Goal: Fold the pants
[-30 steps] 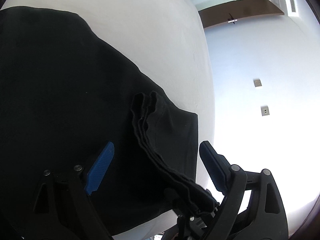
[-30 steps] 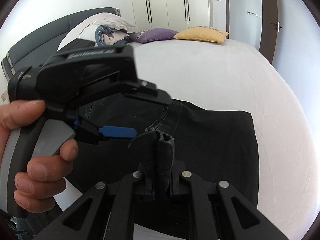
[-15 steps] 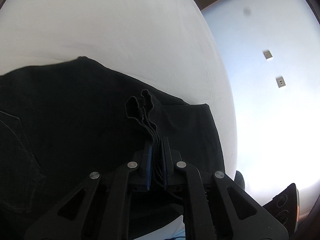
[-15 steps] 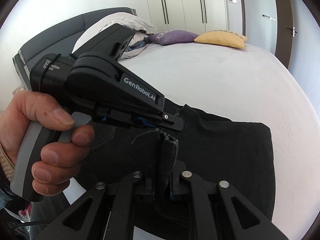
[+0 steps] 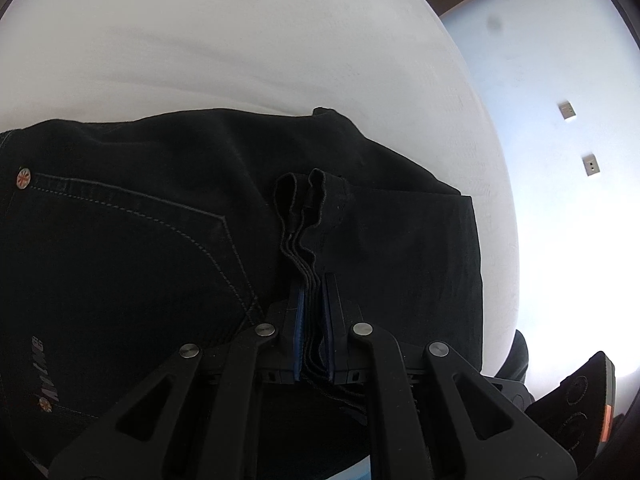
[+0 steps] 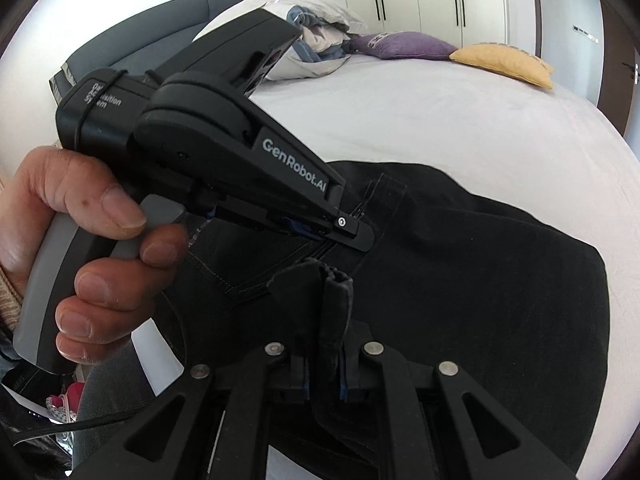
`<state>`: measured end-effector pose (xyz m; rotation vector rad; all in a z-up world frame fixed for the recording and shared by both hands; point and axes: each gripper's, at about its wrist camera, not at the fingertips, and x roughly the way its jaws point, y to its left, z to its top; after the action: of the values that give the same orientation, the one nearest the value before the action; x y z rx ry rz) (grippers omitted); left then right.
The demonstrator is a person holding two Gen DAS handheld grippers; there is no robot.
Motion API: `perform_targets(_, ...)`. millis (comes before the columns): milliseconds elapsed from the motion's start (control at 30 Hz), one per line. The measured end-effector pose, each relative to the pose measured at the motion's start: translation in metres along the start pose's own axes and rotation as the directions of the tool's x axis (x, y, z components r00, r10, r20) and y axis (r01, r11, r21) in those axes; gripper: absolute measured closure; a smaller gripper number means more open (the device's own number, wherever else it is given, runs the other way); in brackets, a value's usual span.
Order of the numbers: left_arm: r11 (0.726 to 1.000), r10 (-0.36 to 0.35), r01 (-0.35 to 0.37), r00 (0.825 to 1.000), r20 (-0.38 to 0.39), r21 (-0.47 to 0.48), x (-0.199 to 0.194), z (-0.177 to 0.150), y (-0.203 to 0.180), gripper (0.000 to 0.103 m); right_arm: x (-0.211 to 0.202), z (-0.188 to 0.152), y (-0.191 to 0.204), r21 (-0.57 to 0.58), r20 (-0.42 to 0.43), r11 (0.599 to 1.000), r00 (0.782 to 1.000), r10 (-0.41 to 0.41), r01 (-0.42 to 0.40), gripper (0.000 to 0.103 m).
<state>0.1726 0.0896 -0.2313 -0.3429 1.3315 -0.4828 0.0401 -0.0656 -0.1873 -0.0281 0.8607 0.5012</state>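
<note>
Black pants (image 5: 160, 208) (image 6: 480, 264) lie folded on a white bed. My left gripper (image 5: 314, 280) is shut on the stacked hem edges of the pants, which stick up between its blue pads. In the right wrist view the left gripper (image 6: 352, 236) is seen from the side, held by a hand (image 6: 92, 248), its tips over the waistband area. My right gripper (image 6: 324, 364) is shut on another bunch of the hem, which rises in a fold from its jaws. A back pocket with a rivet (image 5: 23, 178) shows at the left.
The white bed sheet (image 5: 240, 52) (image 6: 440, 120) stretches beyond the pants. Pillows lie at the head: a purple one (image 6: 400, 45), a yellow one (image 6: 504, 62) and a heap of bedding (image 6: 316, 36). White wardrobes and a dark door stand behind; a pale wall is at the right.
My left gripper closed on the hem edges, having stood open around them a second ago. Both grippers have carried the hem across the pants toward the waistband; the pocket has come into view.
</note>
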Motion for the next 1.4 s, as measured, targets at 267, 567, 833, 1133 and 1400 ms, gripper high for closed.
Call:
perform_targets(267,0.999,0.004,-0.004,1.0,-0.012,-0.032,0.007,-0.009,0.018,0.093,0.026,0.0,-0.004,0.028,-0.108,0.997,0.992,0.068,-0.065,0.075)
perform_targets(567,0.981,0.186,-0.193,0.969,0.16,0.025,-0.045,-0.01,-0.015,0.092,-0.063,-0.006,-0.105,0.284,0.026,0.821,0.86,0.51,-0.495,0.039)
perform_targets(833,0.974,0.125,-0.14,0.988,0.089,0.179,0.018,-0.041,-0.077,0.092,-0.067,-0.014,-0.289,0.56,0.231,0.608,0.811,0.537,-0.563,0.037)
perform_targets(1133,0.987,0.112,-0.121,0.99,0.088,0.11,0.037,-0.053,-0.057,0.093,-0.077,-0.059,-0.278,0.563,0.082,0.619,0.783,0.617,-0.547,0.038)
perform_targets(1400,0.98,0.147,-0.159,0.984,0.102,0.118,0.046,-0.057,-0.068,0.093,-0.101,-0.105,-0.231,0.519,0.045,0.599,0.719,0.694,-0.61,0.037)
